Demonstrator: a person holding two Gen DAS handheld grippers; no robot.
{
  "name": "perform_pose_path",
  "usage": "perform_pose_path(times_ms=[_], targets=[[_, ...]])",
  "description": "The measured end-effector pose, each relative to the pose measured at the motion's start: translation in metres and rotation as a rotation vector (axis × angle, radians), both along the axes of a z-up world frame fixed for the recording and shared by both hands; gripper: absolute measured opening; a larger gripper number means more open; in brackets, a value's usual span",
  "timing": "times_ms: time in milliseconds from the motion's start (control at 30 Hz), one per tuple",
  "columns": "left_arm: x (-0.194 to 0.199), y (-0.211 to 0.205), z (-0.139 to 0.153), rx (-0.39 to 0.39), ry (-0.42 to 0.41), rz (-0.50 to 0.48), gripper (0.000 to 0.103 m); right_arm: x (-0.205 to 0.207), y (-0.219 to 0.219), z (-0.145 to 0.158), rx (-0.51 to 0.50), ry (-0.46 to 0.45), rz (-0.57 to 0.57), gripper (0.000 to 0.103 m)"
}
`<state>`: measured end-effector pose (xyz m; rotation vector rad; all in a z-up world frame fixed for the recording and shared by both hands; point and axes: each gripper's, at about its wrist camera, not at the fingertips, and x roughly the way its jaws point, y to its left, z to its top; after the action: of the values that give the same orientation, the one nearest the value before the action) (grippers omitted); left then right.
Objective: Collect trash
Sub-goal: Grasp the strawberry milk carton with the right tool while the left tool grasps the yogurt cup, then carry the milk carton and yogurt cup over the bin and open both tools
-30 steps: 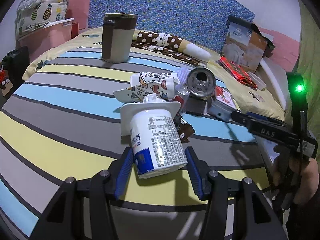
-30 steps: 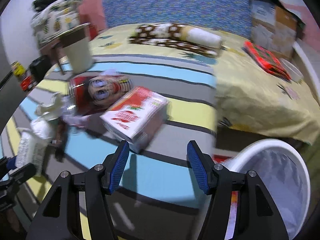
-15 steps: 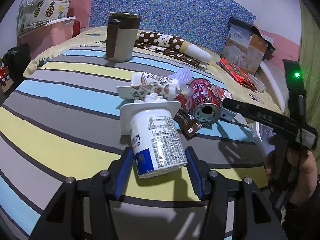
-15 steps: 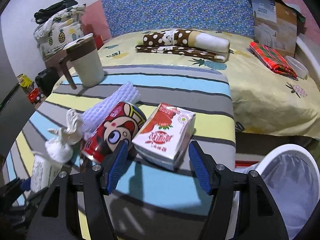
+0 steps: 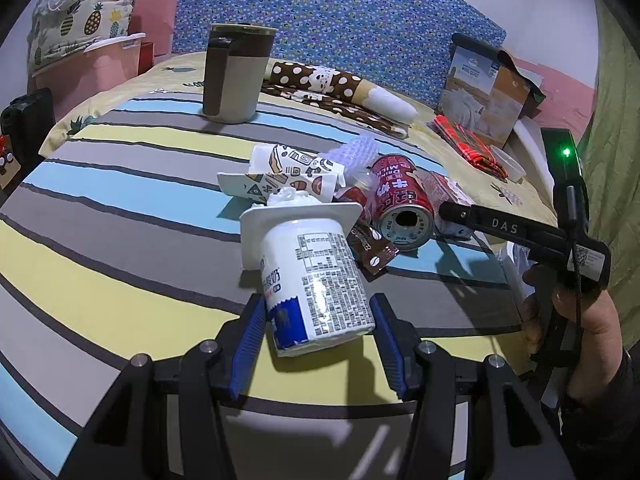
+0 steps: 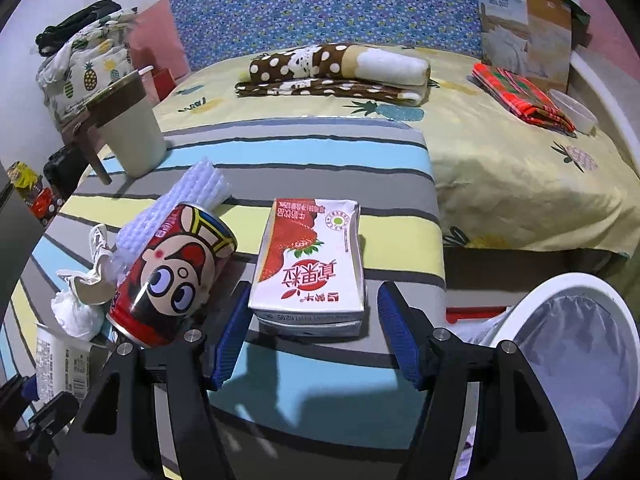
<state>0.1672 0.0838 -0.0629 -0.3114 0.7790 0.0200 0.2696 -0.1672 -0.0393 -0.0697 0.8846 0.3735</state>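
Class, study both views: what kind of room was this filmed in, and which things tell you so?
Most likely a bedroom: a bed with a yellow pineapple-print sheet, a blue floral padded headboard behind it, and a rolled brown polka-dot blanket lying on it.

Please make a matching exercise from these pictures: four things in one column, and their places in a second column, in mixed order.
Things:
1. yogurt cup
2. strawberry milk carton
3. mug
4. trash bin

Places:
A. beside the table, at its right edge
B. between the fingers of the right gripper
C. upright at the far side of the table
D. between the fingers of the left gripper

Pairs: 1-D, 2-B, 3-C, 4-A
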Motion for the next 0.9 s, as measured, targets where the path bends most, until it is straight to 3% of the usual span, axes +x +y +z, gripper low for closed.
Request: perform_pose_path(times_ms=[33,67,900], targets=[[0.000,0.000,0.000,0.002,0.000,-0.001,0.055,0.000,0.001,0.000,0.009,-0.002,0.006,0.058],[-0.001,0.000,0.000,0.004,0.000,-0.001,0.055,0.000,0.000,0.000,0.016,-0.004,0.011,0.057],[-0.030,-0.055,0.033,0.050,-0.052,-0.095,0.055,-0.078,-0.065,0.029,0.156,-0.039,0.011,0.056]])
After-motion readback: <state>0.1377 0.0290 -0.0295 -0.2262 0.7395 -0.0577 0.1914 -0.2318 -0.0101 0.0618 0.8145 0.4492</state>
